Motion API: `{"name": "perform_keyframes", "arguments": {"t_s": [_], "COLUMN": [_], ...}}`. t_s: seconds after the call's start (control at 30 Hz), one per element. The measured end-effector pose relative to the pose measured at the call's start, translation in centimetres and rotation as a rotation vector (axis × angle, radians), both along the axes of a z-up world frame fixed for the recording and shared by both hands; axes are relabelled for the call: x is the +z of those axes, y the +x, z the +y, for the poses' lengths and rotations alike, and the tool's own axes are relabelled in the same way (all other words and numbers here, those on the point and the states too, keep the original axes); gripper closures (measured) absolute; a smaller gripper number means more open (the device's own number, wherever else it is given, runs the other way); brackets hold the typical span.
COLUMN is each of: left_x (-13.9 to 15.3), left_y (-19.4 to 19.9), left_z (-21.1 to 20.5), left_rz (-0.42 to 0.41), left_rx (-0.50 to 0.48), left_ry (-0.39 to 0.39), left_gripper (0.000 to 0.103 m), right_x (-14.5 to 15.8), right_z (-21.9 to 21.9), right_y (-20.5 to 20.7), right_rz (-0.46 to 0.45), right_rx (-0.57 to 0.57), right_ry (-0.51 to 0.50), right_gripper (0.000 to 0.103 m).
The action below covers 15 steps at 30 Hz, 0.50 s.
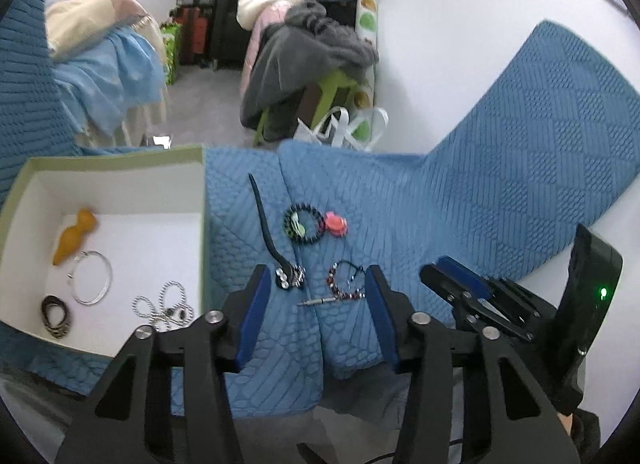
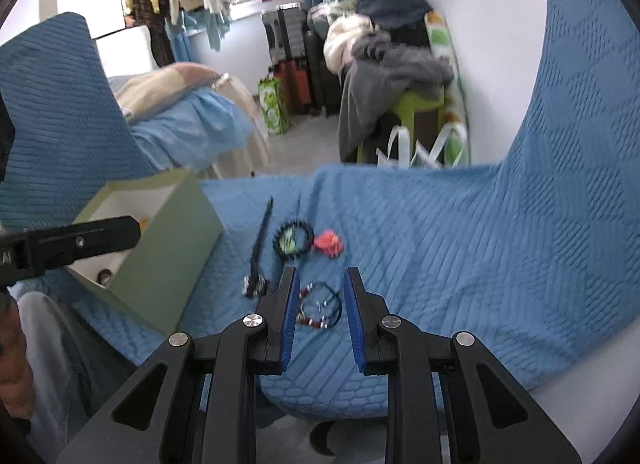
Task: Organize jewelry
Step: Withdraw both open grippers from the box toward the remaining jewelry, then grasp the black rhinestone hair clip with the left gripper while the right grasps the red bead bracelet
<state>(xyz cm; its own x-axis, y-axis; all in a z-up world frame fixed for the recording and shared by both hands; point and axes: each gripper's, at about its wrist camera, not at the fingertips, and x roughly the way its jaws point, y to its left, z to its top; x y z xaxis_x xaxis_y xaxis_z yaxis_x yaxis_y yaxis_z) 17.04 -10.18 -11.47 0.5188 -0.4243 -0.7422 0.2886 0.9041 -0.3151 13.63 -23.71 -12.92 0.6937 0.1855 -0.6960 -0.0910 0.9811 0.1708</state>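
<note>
Several pieces of jewelry lie on the blue quilted cover [image 1: 460, 200]: a red-and-dark beaded bracelet [image 1: 347, 281] [image 2: 319, 307], a black bead bracelet [image 1: 303, 223] [image 2: 293, 240], a pink piece [image 1: 335, 223] [image 2: 329, 244] and a black strap with rhinestones [image 1: 276, 240] [image 2: 256, 260]. My left gripper [image 1: 318, 284] is open and empty, just short of the beaded bracelet. My right gripper [image 2: 322, 278] is open, its jaws on either side of the same bracelet. An open green box [image 1: 120, 162] [image 2: 168, 240] on the left holds a silver bangle [image 1: 91, 278], a chain [image 1: 164, 304], a dark band [image 1: 56, 314] and an orange piece [image 1: 74, 236].
The right gripper's body [image 1: 480, 296] shows at the right of the left wrist view; the left gripper's [image 2: 72, 244] crosses the box in the right wrist view. Beyond the cover are a bed [image 1: 112, 64], suitcases [image 1: 204, 4] and a clothes-piled green stool [image 1: 320, 60].
</note>
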Motion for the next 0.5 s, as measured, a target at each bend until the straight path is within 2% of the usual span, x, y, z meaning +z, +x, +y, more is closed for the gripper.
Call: {"name": "perform_keyframes", "arguments": {"t_s": [0.13,0.33,0.37,0.5], "left_x": [-2.1,-5.1,-5.4,-6.3], "left_y": [0.7,2.4,2.5,3.0], "left_z": [-1.1,-1.7,-1.8,-2.6], "left_rz": [0.034,0.09,0.096,0.103], "left_rx": [-0.019,-0.002,-0.004,-0.011], "left_ry": [0.004,0.002,0.002,0.034], "left_gripper": [0.065,0.066,0.069,0.069], "right_x": [-2.2,-5.8,-6.3,-7.9], "right_z": [-0.1,-0.9,-1.0,-1.2], "right_y": [1.9,3.9,4.2,4.9], "right_rz": [0.058,0.16,0.176,0.218], "right_rx": [0.035,0.061,0.066,0.086], "right_ry": [0.002,0.006,0.009,0.019], "right_gripper": [0.082,0.082,0.082,0.082]}}
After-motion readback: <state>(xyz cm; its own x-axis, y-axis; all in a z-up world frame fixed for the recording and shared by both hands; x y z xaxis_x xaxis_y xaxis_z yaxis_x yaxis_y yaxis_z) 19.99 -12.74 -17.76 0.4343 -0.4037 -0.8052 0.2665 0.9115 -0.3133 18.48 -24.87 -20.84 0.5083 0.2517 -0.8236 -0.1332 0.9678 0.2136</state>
